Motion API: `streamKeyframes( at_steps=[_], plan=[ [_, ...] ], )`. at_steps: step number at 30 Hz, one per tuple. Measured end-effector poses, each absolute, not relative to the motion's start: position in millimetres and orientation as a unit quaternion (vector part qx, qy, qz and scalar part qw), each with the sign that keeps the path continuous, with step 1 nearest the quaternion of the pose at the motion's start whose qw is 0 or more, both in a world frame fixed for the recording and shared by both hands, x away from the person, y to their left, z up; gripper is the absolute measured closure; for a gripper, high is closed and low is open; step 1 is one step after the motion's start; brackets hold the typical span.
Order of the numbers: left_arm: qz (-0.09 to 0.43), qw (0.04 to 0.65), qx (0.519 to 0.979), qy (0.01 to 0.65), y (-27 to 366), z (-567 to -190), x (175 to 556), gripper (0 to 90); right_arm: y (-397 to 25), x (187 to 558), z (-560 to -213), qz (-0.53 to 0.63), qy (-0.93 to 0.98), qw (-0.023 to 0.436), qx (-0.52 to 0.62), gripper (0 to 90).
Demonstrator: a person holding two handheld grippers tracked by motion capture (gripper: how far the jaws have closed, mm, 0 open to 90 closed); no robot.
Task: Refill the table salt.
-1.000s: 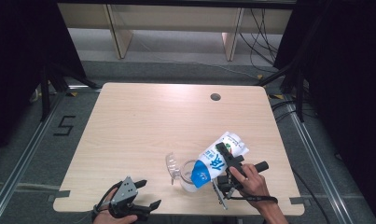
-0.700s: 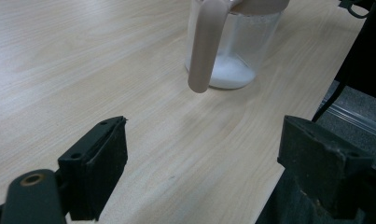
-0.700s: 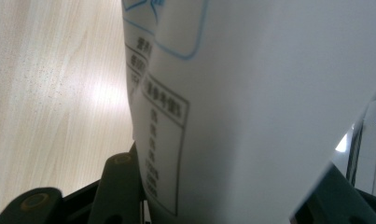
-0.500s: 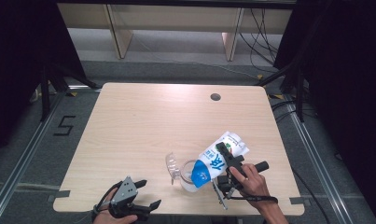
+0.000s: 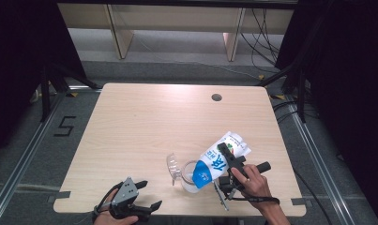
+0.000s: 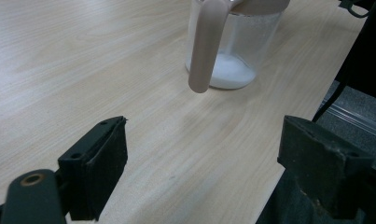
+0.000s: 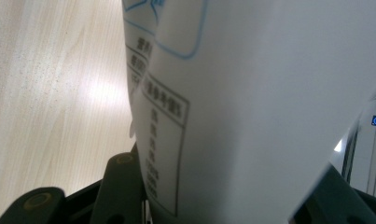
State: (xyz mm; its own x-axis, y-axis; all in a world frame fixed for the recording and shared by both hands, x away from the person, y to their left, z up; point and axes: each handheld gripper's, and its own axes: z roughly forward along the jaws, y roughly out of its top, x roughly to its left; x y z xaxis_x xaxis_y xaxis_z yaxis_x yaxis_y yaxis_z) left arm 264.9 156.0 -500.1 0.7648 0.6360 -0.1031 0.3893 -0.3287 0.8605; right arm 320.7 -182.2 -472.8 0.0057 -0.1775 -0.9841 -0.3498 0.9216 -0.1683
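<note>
bag tipped over the jug

near the front right of the wooden surface (image 5: 144, 126), the right tongs (image 5: 230, 165) are clamped on a white and blue bag (image 5: 218, 159), which is tilted with its lower blue end over the mouth of a clear jug (image 5: 189, 176). from the right gripper view, the bag's (image 7: 251, 93) white side with printed boxes of small text sits between the two black jaws, pressed close against them. the person's right hand (image 5: 252, 180) holds the tool from the front edge.

the jug stands upright on the surface, its handle (image 5: 171, 165) pointing left in the high view. from the left gripper view the jug (image 6: 237, 46) holds a low layer of white powder (image 6: 230, 72) at its bottom, and its pale handle (image 6: 205, 44) faces the camera.

the left tongs (image 5: 142, 197) rest low at the front left edge, held by the left hand (image 5: 116, 216), well apart from the jug. their jaws stand wide apart with nothing between them but bare wood.
</note>
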Motion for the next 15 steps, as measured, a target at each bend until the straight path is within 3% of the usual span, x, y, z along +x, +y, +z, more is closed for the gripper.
streamKeyframes(
  at_steps=[15],
  plan=[
    [0.127, 0.484, 0.805, 0.319, 155.9, -500.1, 264.7, 15.1, -183.1, 320.5, -474.1, 0.071, 0.704, 0.684, -0.175, 56.1]
  ],
)
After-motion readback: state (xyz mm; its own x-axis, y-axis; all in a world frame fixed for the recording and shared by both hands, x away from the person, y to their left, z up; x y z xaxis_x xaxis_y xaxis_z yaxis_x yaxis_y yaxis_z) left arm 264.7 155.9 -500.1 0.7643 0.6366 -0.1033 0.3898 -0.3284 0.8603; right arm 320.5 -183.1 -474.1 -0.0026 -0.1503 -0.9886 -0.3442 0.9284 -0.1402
